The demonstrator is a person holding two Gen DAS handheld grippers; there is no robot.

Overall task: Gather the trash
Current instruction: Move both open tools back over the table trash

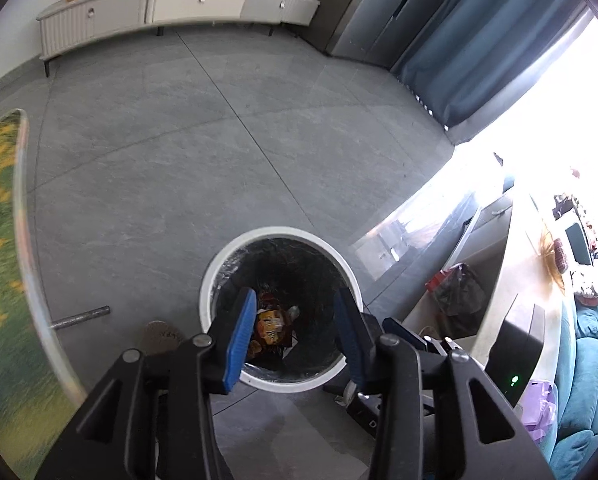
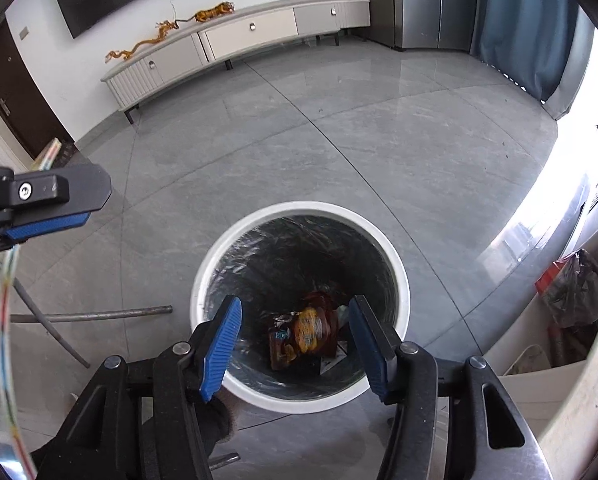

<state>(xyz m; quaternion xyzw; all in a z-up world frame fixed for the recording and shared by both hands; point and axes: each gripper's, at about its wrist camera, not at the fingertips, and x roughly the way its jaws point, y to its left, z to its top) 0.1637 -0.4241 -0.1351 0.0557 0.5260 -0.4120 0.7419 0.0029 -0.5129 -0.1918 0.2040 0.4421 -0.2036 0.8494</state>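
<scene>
Looking steeply down from both wrists, I have each hand-held gripper tilted over the same round white waste bin with a black plastic liner, which stands on the grey tiled floor.

My left gripper hangs above the bin mouth with its blue-padded jaws parted and nothing between them; the pads touch nothing. My right gripper hangs likewise over the near rim, jaws parted moderately and empty. From the right wrist I also see the left gripper's black finger and blue pad entering at the left edge, level with the far side of the bin.

The trash, a crumpled dark red and orange snack wrapper, lies at the bottom of the bin, near the side closest to me. It is bunched; in the right wrist view its longer side runs roughly left to right, slightly tilted. Which end is the opening I cannot tell.

A grey metal rod lies on the floor left of the bin.
</scene>
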